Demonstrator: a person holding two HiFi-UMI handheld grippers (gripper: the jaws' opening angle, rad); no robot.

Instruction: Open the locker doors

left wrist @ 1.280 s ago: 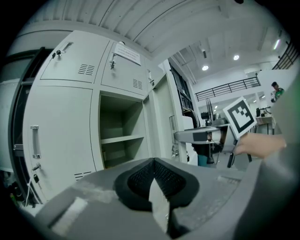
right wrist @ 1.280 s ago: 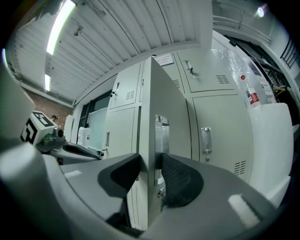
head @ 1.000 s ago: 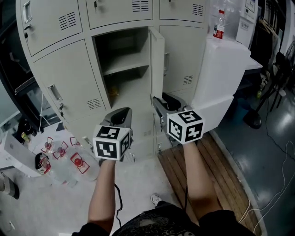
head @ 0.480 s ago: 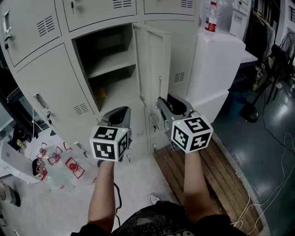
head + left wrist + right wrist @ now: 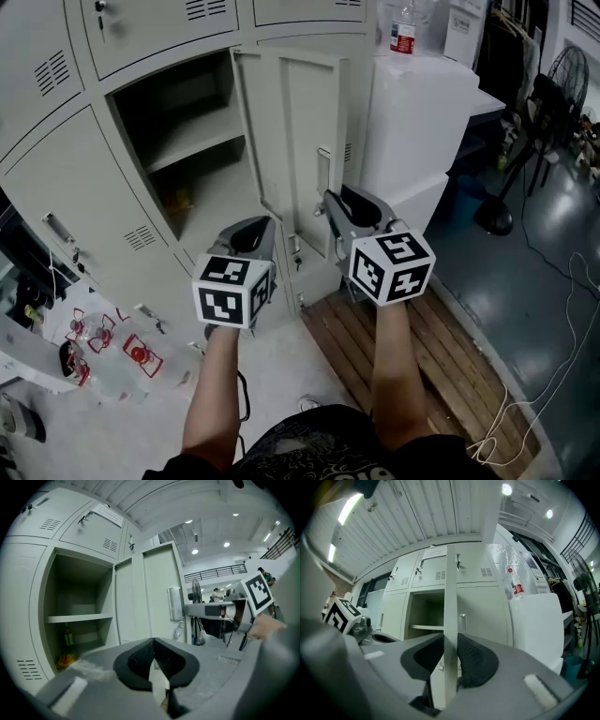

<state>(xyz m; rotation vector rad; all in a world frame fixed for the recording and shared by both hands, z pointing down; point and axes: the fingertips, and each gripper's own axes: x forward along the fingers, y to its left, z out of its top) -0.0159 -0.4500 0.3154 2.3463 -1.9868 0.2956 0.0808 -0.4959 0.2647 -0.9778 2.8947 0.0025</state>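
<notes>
A grey locker bank fills the head view, and its middle door [image 5: 300,141] stands swung out from the open compartment [image 5: 178,141]. My right gripper [image 5: 328,202] is at the door's free edge. In the right gripper view that door edge [image 5: 450,597] runs upright between the two pads, which have just been closing and now press on it, so the right gripper [image 5: 451,660] is shut on it. My left gripper [image 5: 246,230] hangs lower left of the door, apart from it. In the left gripper view the left gripper [image 5: 153,656] is shut with nothing held.
A shelf [image 5: 187,150] and a yellow packet [image 5: 178,200] show inside the locker. A white cabinet [image 5: 412,122] with a bottle [image 5: 403,33] on top stands right of the door. A wooden pallet [image 5: 422,347] lies below it. Plastic bottles [image 5: 122,352] litter the floor at left.
The middle door has swung further out from the locker, showing more of its inner face. Both grippers have moved along with it, the right one staying at the door's edge.
</notes>
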